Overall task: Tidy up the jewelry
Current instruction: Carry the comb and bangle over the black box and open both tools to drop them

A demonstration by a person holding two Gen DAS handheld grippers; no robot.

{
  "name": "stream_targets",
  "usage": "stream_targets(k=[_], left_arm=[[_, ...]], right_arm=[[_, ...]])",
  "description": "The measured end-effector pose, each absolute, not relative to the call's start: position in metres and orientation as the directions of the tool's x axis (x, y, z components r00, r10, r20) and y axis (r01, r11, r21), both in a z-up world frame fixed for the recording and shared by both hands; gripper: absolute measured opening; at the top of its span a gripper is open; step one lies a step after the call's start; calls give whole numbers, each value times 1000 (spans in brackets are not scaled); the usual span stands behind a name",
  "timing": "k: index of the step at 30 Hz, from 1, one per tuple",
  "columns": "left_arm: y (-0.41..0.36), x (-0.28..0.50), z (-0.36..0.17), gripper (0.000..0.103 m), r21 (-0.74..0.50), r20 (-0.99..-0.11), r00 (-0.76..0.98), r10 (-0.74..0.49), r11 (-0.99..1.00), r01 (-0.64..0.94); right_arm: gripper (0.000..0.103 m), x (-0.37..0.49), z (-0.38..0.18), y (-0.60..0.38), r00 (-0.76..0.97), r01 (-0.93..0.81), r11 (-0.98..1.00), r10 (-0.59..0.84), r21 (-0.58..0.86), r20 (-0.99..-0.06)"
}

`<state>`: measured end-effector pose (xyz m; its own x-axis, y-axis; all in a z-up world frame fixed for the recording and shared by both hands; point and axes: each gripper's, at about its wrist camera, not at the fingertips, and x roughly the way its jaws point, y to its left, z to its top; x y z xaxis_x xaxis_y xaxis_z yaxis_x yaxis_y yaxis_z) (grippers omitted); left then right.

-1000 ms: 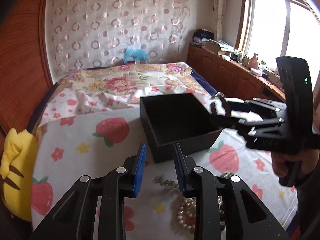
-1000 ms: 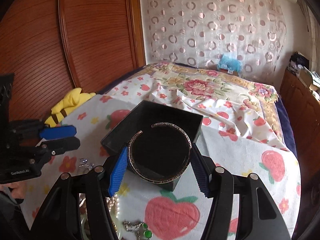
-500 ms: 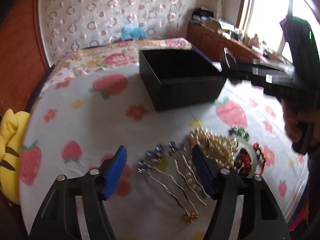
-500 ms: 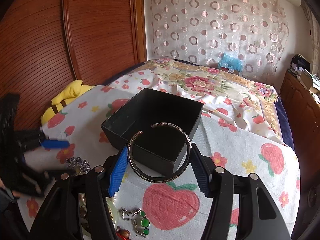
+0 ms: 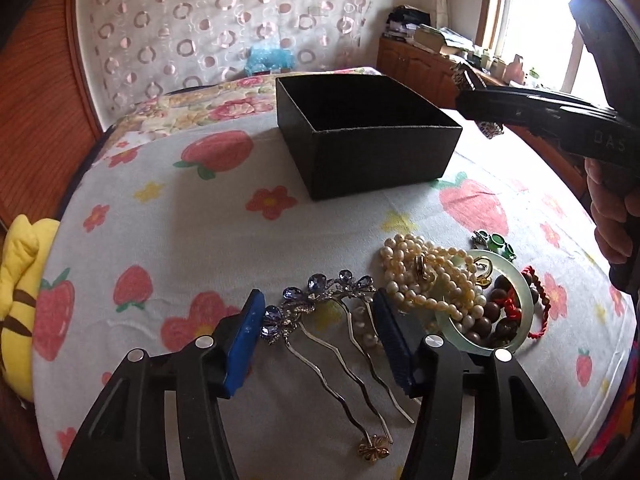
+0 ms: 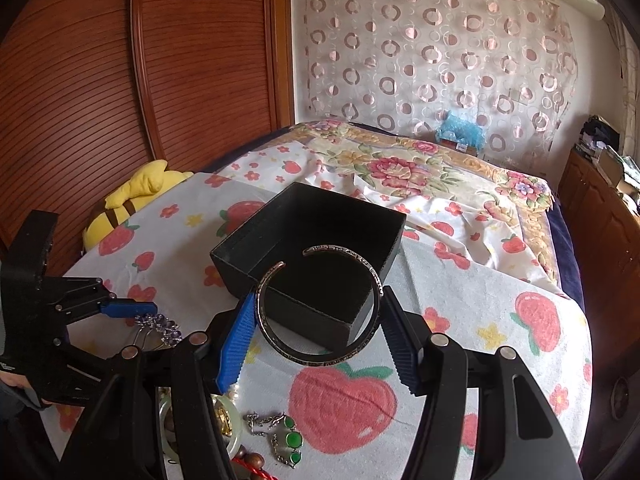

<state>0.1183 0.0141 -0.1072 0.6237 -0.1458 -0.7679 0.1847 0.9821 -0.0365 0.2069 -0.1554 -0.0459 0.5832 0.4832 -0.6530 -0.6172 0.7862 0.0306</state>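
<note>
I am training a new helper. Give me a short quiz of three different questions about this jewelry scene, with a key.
1. True or false: the black box already has jewelry inside.
2. Which item does the right hand-held gripper hold? A) open metal bangle B) pearl necklace C) jade ring
3. Fill in: the left hand-held gripper is closing around the blue-flowered ____.

Key:
1. False; what shows of its inside is bare.
2. A; the open metal bangle is clamped between the pads.
3. Hairpin; it lies between the jaws, beside the pearl necklace.

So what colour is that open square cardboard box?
Black, inside and out; the left wrist view shows it best.
</note>
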Motion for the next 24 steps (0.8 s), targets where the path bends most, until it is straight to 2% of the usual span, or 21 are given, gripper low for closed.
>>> stream_targets(k=[8,14,18,24], left_arm=[[25,123,-79,53,-88,-711,683,-168,985,151],[25,148,-47,54,-82,-659,735,-162,986,144],[20,170,-32,54,-65,-633,760,-144,989,134],[5,201,-22,54,-44,-616,777,-130,990,131]], right_arm=[[63,232,-50,-136,569,-621,784,461,12,-681],[63,257,-57,-128,544,-610,792,451,35,-708],[67,262,-50,-136,534,-613,786,482,75,-695],[67,255,-42,-160,552,-594,800,484,88,-679]])
